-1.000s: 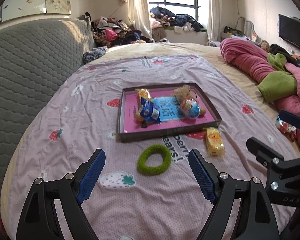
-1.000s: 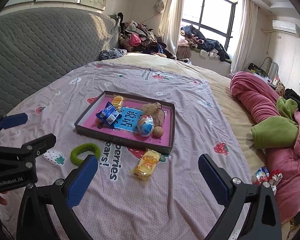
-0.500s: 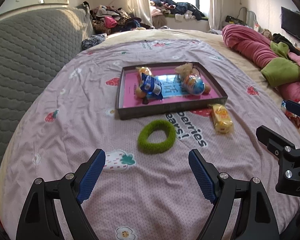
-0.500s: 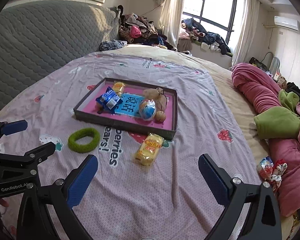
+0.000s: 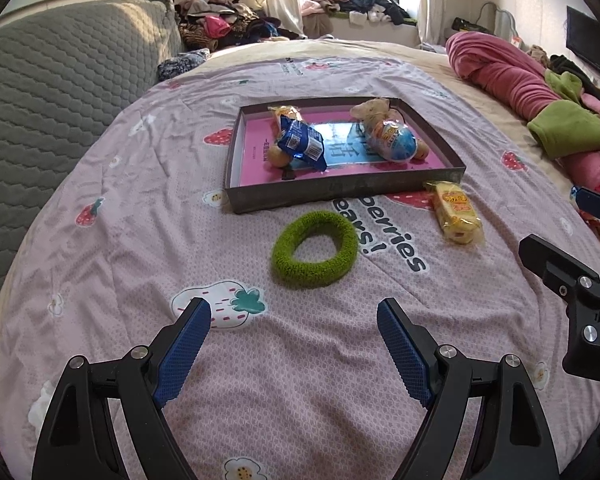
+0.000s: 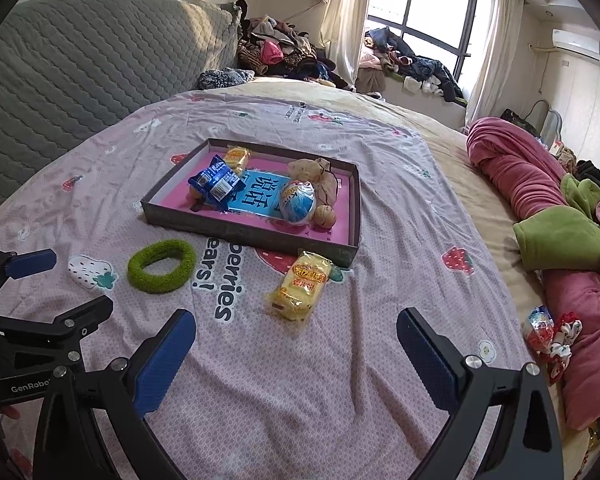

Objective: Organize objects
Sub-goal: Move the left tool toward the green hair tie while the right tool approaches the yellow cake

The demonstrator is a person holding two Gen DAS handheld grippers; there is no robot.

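Bed with a pink strawberry sheet. Landmark: shallow dark tray with pink floor, sitting mid-bed.

Inside the tray: blue snack packet at its left end, resting on a small round brown thing; a yellow wrapped snack behind that packet, at the far wall. At the tray's right end, a blue-and-orange egg-shaped toy lies against a beige plush, with a walnut just beside the egg near the front wall.

Outside the tray: green fuzzy ring flat on the sheet, near the tray's front wall, not touching it. Yellow cake packet by the tray's front right corner, its top end just beside the wall; contact unclear.

Left gripper: jaws wide apart, nothing between them, on the near side of the ring from the tray, above the sheet. Right gripper: jaws wide apart, empty, on the near side of the cake packet from the tray.

Well right of the tray: bunched pink and green blanket, plus a small red-and-white wrapper pile at its edge.
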